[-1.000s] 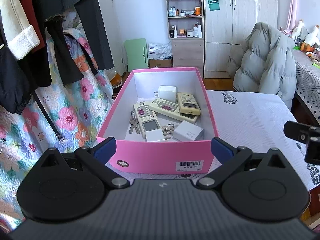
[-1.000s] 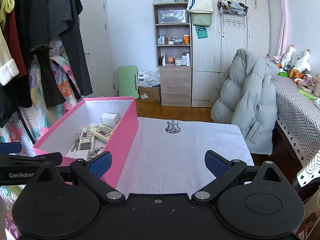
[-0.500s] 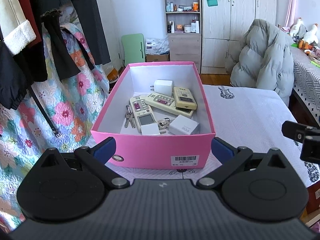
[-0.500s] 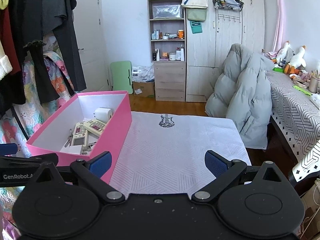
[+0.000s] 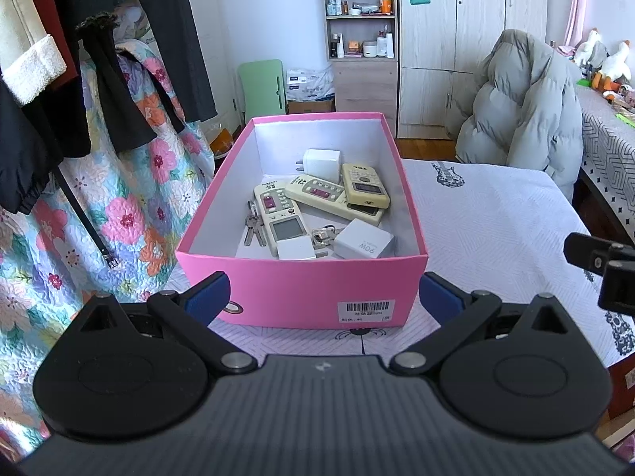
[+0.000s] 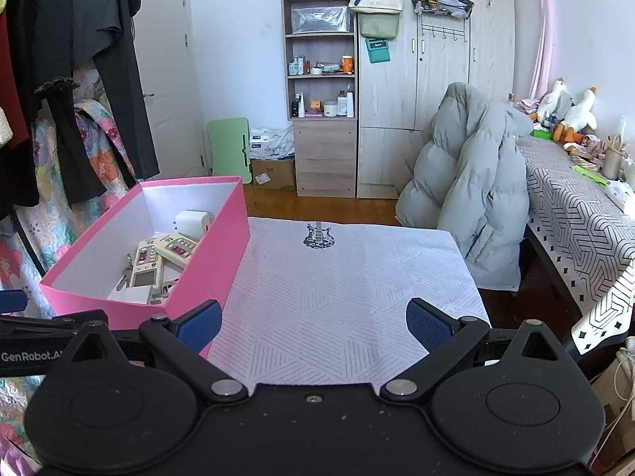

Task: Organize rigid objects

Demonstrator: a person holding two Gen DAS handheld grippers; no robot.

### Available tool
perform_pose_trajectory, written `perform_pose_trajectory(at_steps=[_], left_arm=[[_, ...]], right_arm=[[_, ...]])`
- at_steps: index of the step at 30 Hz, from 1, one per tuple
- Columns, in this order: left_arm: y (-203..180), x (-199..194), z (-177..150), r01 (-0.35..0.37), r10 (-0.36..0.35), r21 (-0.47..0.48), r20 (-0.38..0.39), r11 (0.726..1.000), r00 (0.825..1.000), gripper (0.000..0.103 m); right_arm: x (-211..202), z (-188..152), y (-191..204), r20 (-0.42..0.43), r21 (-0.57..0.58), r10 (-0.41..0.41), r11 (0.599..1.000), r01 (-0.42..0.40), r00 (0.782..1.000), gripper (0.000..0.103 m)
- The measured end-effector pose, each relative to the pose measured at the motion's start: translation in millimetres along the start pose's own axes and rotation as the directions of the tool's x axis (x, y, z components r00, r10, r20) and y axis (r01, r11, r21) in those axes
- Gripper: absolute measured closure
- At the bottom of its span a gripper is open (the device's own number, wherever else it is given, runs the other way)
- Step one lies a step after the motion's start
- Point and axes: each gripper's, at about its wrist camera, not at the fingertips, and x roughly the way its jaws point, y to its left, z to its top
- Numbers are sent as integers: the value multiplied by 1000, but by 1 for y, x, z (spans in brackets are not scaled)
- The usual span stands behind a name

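Box (image 5: 301, 293) sits dead ahead of left gripper (image 5: 323, 297), long axis pointing away, fingers spread empty; right gripper (image 6: 313, 323), also spread, is right of box.

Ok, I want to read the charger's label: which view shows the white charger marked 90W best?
The left wrist view: the 90W charger lies in plain sight at the near right corner of the pink box, with its print readable. In the right wrist view the box's near wall hides it completely.
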Motion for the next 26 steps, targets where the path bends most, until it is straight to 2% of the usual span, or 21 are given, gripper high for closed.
perform_pose_trajectory(at_steps=[12,17,26], left_arm=[[2,0,-2,1,-1,-21,3,1000,1000,0],[0,0,-3,-41,41,1,22,999,999,0],[1,0,-3,-28,27,11,18,1000,999,0]], right_arm=[[0,-2,-1,-8,4,-13,1000,13,1000,2],[1,-2,-2,-12,11,-19,1000,19,1000,2],[3,-4,0,-20,0,-23,1000,23,1000,2]])
